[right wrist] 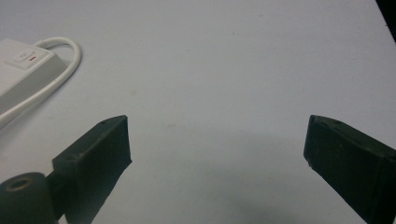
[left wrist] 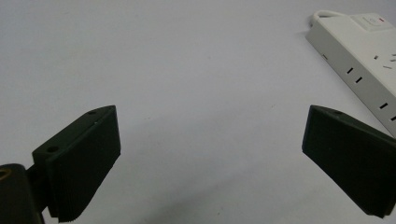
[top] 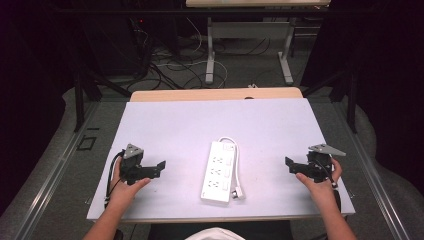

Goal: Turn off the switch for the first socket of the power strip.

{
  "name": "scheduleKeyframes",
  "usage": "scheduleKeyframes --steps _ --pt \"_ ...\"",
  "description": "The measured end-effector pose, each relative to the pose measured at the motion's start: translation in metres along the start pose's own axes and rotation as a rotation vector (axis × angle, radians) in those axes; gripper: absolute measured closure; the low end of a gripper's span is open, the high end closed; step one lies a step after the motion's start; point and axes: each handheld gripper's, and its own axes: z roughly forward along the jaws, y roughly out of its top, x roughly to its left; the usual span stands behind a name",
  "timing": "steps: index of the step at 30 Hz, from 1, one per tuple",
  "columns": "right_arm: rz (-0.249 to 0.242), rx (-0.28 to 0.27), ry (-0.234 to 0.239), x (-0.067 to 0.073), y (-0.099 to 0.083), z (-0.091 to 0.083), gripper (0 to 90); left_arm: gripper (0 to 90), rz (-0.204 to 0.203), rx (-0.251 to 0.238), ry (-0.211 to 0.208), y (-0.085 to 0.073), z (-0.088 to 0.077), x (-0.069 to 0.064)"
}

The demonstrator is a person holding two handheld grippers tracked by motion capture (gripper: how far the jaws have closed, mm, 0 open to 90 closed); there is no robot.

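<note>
Both claws, left claw [top: 161, 166] and right claw [top: 288, 163], are sitting released; grabbing the white plastic power strip [top: 218, 171] risks snagging its looped white cable [top: 235, 165].

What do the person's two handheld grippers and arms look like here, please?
Both the left gripper and the right gripper are black with two ribbed wedge-shaped jaws and a grey three-cornered plate on top. A black cable trails from each. The forearms are bare, with no sleeves in sight.

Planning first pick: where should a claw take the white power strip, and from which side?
Grip the power strip across its narrow width, mid-body, coming from above. It lies flat, long axis running away from the person. Its cable hugs the right edge, so the left claw, open and nearer the bare edge, looks the better choice.
</note>
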Motion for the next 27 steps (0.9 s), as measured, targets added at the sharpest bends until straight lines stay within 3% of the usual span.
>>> scheduleKeyframes --steps 2,10,14,27 --pt "-0.010 0.008 -0.011 -0.001 0.001 -0.001 6.8 4.4 -0.001 -0.017 0.009 -0.001 0.001 -0.001" --pt "0.006 0.012 0.002 0.000 0.000 -0.002 7.9 4.4 0.007 -0.010 0.010 -0.002 -0.002 -0.002" --pt "-0.018 0.010 0.002 0.002 0.002 -0.004 15.2 4.4 0.002 -0.005 0.010 -0.003 -0.002 -0.002" --pt "-0.091 0.007 0.078 0.015 0.007 -0.006 16.5 4.5 0.003 -0.002 0.015 -0.003 -0.002 -0.002"
